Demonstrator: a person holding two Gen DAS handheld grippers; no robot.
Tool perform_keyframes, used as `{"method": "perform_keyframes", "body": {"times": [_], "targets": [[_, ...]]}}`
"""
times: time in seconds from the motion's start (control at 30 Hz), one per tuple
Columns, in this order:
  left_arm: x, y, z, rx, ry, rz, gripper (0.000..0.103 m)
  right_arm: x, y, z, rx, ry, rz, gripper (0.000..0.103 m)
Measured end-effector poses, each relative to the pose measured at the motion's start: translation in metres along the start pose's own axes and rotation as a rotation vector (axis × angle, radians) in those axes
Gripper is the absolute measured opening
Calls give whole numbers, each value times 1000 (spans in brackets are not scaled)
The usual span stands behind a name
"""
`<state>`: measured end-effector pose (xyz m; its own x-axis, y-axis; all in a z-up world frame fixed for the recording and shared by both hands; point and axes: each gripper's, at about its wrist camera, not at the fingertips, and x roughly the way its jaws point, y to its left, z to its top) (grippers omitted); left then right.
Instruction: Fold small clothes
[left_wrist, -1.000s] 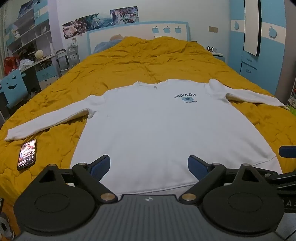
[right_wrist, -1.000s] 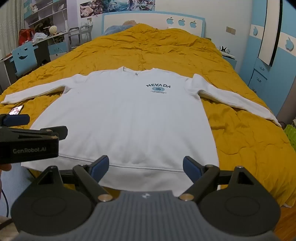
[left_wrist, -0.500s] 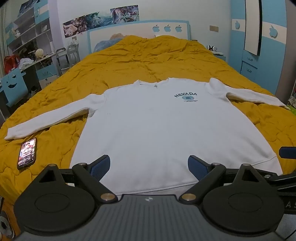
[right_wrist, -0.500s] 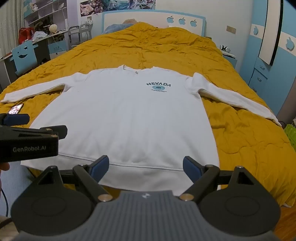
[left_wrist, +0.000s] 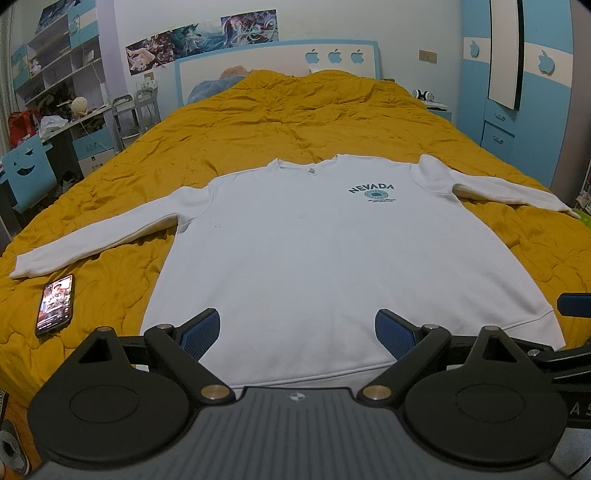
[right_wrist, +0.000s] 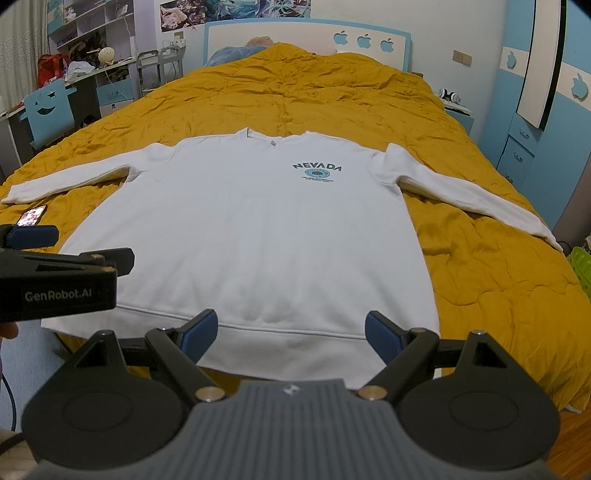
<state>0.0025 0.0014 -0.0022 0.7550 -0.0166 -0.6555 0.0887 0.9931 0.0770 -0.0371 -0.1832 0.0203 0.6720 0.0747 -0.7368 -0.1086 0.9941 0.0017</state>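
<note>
A white long-sleeved sweatshirt (left_wrist: 325, 251) with a blue NEVADA print lies flat and face up on the yellow bed, both sleeves spread out; it also shows in the right wrist view (right_wrist: 258, 236). My left gripper (left_wrist: 297, 330) is open and empty, held above the sweatshirt's bottom hem. My right gripper (right_wrist: 291, 332) is open and empty, above the hem a little further right. The left gripper's body (right_wrist: 55, 284) shows at the left edge of the right wrist view.
A phone (left_wrist: 55, 304) with a lit screen lies on the yellow quilt (left_wrist: 295, 122) below the left cuff. A desk and blue chair (left_wrist: 26, 173) stand left of the bed. Blue wardrobe (left_wrist: 517, 92) stands at the right. A green basket (right_wrist: 581, 264) sits by the bed's right side.
Both grippers have hardly moved; the view has shifted very slightly. Both stay open and the sweatshirt lies as before.
</note>
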Motion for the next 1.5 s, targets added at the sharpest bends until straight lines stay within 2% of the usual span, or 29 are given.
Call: {"method": "perform_keyframes", "body": {"times": [1.5], "targets": [[4,5,-1,-8,15,4,103,-2,-1,0,2,6,2,83]]}}
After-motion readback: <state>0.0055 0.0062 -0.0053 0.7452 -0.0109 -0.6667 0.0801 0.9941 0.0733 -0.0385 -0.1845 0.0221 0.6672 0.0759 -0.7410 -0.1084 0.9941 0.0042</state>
